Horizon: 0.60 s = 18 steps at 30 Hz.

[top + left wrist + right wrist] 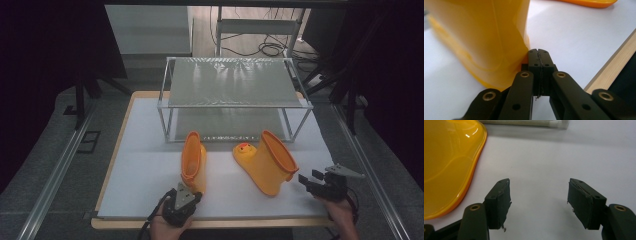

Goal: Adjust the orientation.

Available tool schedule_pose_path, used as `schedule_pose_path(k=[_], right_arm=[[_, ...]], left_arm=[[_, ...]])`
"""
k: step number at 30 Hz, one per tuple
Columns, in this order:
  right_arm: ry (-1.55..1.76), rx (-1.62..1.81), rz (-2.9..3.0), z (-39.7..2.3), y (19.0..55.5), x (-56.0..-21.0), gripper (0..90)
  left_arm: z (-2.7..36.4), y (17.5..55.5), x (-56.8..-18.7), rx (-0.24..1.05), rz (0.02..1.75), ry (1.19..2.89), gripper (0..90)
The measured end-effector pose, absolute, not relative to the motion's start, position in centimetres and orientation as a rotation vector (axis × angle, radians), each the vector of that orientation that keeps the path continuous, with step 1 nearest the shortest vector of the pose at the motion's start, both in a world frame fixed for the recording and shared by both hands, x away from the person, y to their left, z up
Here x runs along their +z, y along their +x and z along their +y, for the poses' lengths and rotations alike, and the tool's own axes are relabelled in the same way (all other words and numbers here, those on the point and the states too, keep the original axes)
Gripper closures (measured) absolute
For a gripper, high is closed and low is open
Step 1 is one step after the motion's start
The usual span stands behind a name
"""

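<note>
Two yellow rubber boots lie on the white table top [150, 190]. The left boot [193, 162] points its opening away from me. My left gripper [192, 194] is at its near end. In the left gripper view the jaws are pressed together at the left gripper [539, 53], with nothing between them, right against the left boot's [481, 37] lower edge. The right boot [267, 162], with a duck face on its toe, lies tilted. My right gripper [307, 181] stands open just to its right. The right gripper [539, 202] has bare table between its pads, and the right boot's rim [446, 167] is at the left.
A two-level metal wire rack [235, 82] stands at the back of the table, just behind the boots. The table's wooden edge [609, 72] runs close by the left gripper. Aluminium rails [55, 170] flank the table, and cables lie on the floor behind.
</note>
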State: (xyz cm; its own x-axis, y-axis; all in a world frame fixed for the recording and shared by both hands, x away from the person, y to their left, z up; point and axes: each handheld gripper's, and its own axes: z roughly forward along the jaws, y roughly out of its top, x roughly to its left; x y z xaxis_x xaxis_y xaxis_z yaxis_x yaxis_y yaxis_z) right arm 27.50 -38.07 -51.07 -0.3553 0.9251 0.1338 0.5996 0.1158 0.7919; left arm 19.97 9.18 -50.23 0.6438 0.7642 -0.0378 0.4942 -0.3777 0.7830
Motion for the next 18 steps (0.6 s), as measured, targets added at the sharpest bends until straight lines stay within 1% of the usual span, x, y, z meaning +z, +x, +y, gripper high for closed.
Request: schedule_pose_path(k=[7,14,15,18], right_arm=[[1.487,1.115,2.007,-38.1,27.5,-51.2,34.6],[1.484,1.114,2.015,-38.0,27.6,-51.2,34.7],[1.485,1.117,2.015,-38.0,27.6,-51.2,34.7],[1.490,1.120,2.014,-38.0,27.7,-51.3,34.7]], left_arm=[[12.7,19.8,-50.3,0.420,1.053,2.013,89.9],[14.1,20.2,-50.3,0.419,1.107,1.984,89.4],[14.1,20.2,-50.3,0.418,1.105,1.986,87.5],[13.6,19.8,-50.3,0.403,1.079,1.994,85.7]])
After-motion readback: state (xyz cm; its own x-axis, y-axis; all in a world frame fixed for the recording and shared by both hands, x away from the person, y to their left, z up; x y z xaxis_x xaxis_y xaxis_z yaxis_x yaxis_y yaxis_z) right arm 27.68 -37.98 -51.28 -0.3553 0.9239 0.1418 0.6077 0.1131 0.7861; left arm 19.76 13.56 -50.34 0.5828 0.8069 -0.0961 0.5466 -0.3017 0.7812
